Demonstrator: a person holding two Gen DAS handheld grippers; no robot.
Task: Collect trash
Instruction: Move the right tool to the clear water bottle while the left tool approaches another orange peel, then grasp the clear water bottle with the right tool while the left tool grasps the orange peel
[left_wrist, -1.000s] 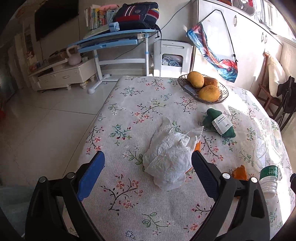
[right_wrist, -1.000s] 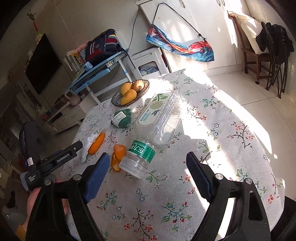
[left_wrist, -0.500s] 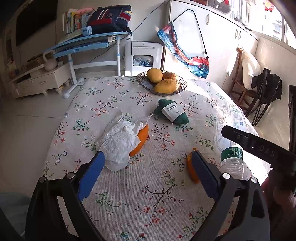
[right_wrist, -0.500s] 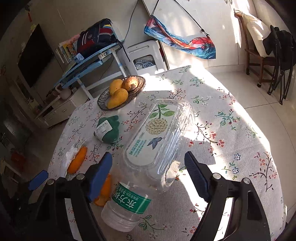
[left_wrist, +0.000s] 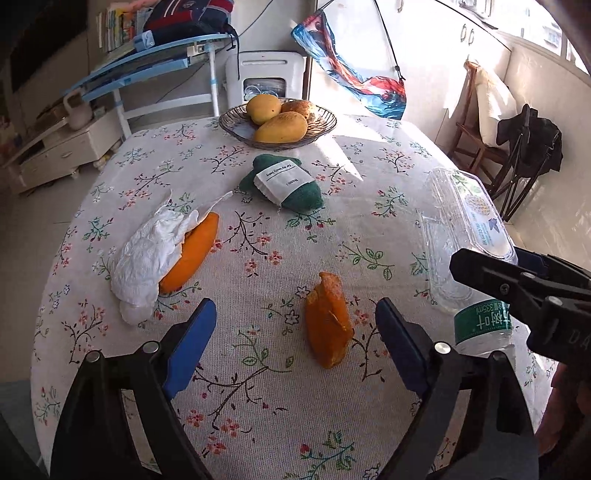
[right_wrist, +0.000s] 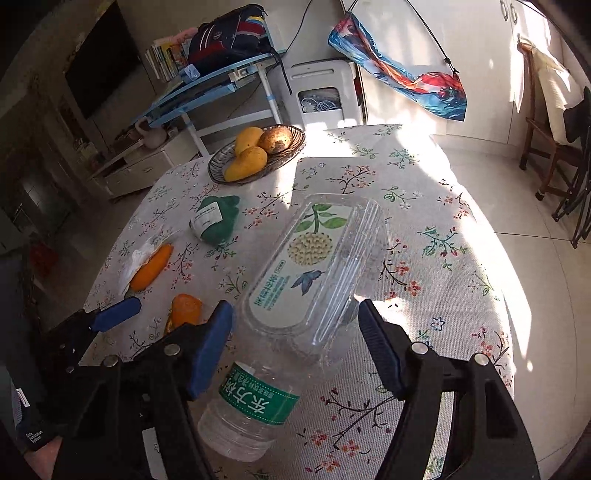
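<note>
A round table under a floral cloth (left_wrist: 258, 258) carries the litter. The clear plastic clamshell box (right_wrist: 317, 266) lies across a clear water bottle with a green label (right_wrist: 255, 402), between the spread, empty fingers of the right gripper (right_wrist: 295, 343). The left gripper (left_wrist: 295, 332), also released, flanks an orange peel piece (left_wrist: 328, 325). A crumpled white tissue (left_wrist: 147, 254) covers another peel (left_wrist: 192, 251).

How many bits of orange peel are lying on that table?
2. One peel lies between the left hand-held gripper's fingers; the other sits partly under the crumpled tissue. The tissue may hide more.
</note>
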